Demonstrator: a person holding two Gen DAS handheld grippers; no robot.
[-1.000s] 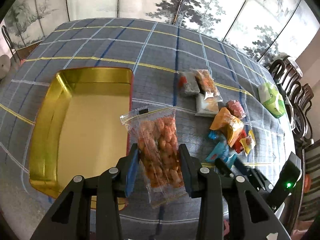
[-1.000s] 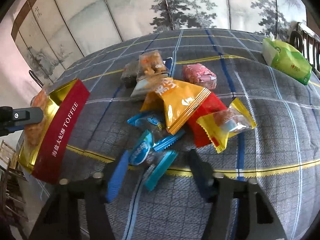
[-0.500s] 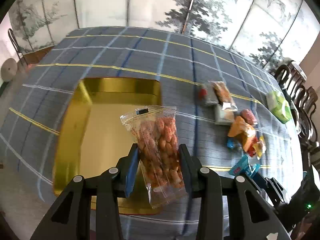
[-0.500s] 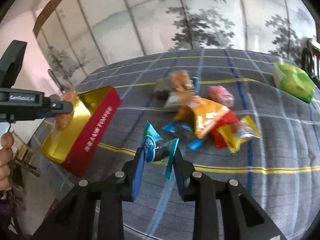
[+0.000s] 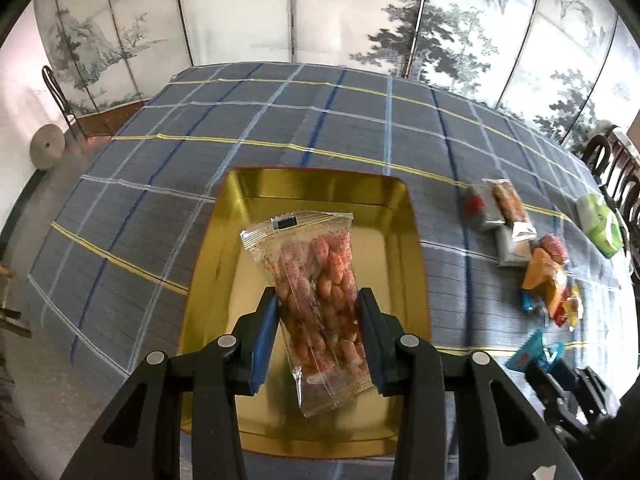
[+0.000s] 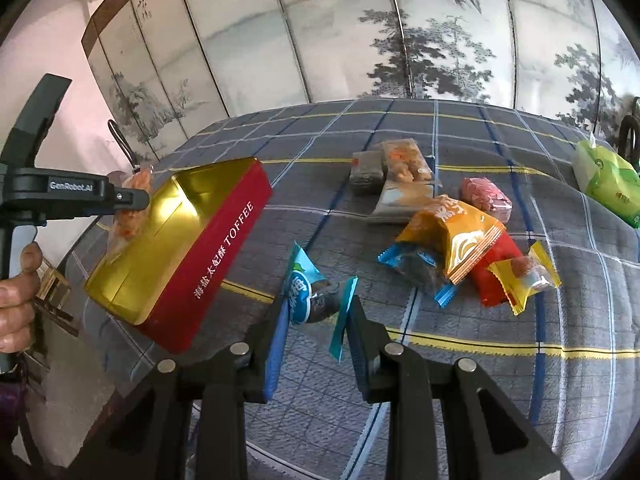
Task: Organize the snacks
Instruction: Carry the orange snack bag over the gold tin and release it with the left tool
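Left gripper (image 5: 318, 322): jaws clamped on a clear packet of pink-orange snacks (image 5: 316, 280). Blue pads press its two long edges at about mid-length. Packet stands roughly upright between the fingers, sealed top tilted away from the camera, lower end hanging below the pads. It is held in the air above the gold tin (image 5: 412, 240); no contact with the tin floor visible. From the right wrist view the same packet shows at the tin's far left end, in the left gripper (image 6: 132, 204), with a hand (image 6: 16, 300) on the grip handle below.

Right gripper (image 6: 316, 316): jaws closed on a small blue-wrapped candy (image 6: 308, 292). Dark middle sits between the pads, one twisted blue end sticking up to the left, the other turned down along the right finger. Candy is lifted clear of the cloth.

Tin: red outer wall with white "TOFFEE" lettering, gold inside, nothing lying on its floor. It rests on the checked blue-grey tablecloth (image 6: 440, 400), to the left of the right gripper.

Remaining snacks: a loose heap (image 6: 460, 236) on the cloth beyond and right of the right gripper, well apart from the tin. Orange packet on top of a red one, a yellow-edged one and a blue one beside them, a pink one and grey packs behind.

Green pack (image 6: 608, 184) lies apart at the far right edge. Painted folding screen (image 5: 320, 12) behind the table.
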